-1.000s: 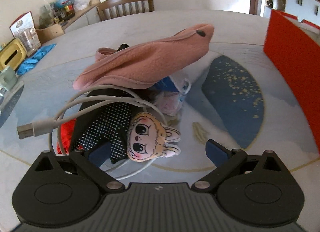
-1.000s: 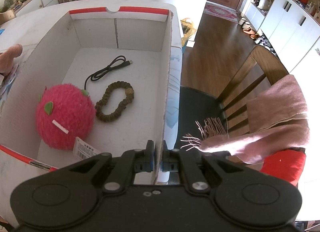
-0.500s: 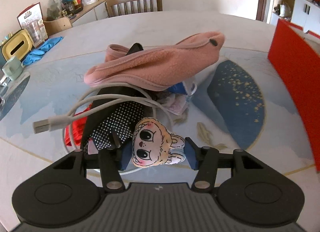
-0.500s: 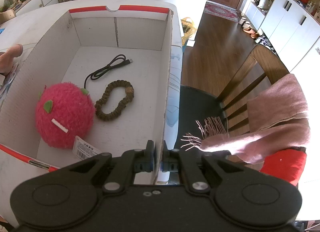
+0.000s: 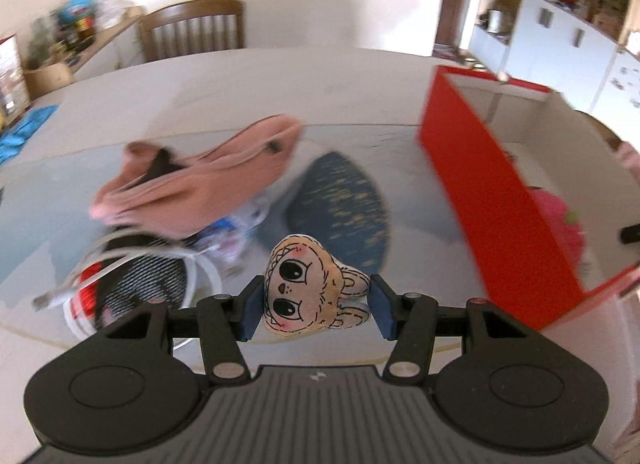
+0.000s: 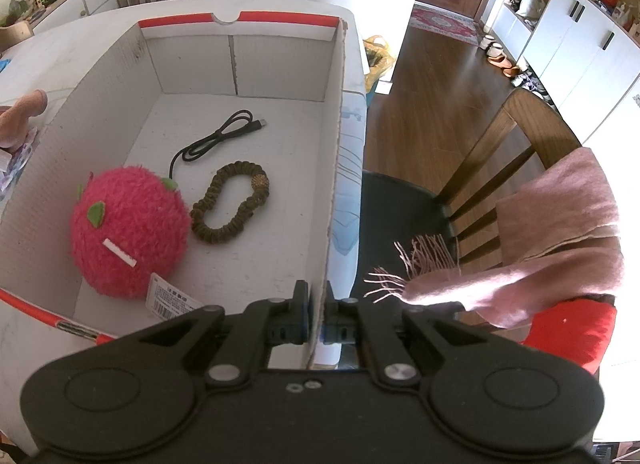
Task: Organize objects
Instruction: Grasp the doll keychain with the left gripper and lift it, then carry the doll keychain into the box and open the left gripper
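Note:
My left gripper [image 5: 314, 304] is shut on a small tan doll-face plush [image 5: 310, 290] and holds it above the table. Behind it lies a pile: a pink fleece pouch [image 5: 200, 180], a white USB cable [image 5: 120, 264] and a dotted black cloth [image 5: 148, 276]. The red-sided cardboard box [image 5: 492, 192] stands to the right. My right gripper [image 6: 317, 316] is shut on the box's right wall [image 6: 334, 184]. Inside the box lie a red fuzzy plush ball [image 6: 128, 232], a brown bead bracelet [image 6: 230, 202] and a black cable [image 6: 216, 136].
A wooden chair [image 6: 500, 168] with a pink scarf [image 6: 560, 240] stands right of the table. Another chair [image 5: 192, 28] is at the far side. A cluttered sideboard [image 5: 60, 48] is at the back left, white cabinets [image 6: 572, 36] at the right.
My left gripper closed on the doll-face plush, lifted it off the pile and swung right toward the box. My right gripper stayed on the box wall.

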`<state>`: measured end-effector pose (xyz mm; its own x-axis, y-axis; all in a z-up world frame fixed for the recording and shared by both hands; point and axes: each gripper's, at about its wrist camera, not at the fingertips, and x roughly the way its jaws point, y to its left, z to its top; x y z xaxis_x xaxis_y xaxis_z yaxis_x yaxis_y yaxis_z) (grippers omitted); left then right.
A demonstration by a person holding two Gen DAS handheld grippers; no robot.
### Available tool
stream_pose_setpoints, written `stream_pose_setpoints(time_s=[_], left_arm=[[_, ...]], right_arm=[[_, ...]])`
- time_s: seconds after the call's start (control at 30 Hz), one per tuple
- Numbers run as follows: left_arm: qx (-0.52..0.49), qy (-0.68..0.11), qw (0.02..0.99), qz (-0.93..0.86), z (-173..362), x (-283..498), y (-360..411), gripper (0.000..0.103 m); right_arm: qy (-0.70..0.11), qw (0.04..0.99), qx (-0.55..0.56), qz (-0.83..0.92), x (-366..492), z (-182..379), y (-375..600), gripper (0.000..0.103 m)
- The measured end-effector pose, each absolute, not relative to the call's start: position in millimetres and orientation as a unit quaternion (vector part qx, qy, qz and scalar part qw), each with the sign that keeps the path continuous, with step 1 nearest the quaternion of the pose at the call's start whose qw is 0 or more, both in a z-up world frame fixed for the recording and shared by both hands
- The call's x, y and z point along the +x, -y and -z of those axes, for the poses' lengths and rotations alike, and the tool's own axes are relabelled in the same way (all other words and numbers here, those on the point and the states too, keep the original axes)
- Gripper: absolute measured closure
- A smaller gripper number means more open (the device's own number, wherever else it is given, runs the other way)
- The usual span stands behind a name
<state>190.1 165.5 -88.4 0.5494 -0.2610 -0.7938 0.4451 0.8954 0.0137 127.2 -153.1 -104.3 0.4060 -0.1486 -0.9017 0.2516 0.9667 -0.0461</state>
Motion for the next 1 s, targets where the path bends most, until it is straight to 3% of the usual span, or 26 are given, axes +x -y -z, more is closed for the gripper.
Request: stream_pose_setpoints(time_s=[0.63, 1.0], left_arm=[[0.167, -0.405, 0.831, 0.344, 40.5, 209.7, -32.0, 0.049], [0.220, -0.413, 0.797, 0.382, 46.6, 235.1, 52.7, 0.049]], right_arm=[[-0.527, 0.842, 0.052, 0.102, 124.7, 103.3, 153.8, 0.099], [-0.525, 0.844, 0.058, 0.093, 124.6, 103.1, 156.6, 0.098]])
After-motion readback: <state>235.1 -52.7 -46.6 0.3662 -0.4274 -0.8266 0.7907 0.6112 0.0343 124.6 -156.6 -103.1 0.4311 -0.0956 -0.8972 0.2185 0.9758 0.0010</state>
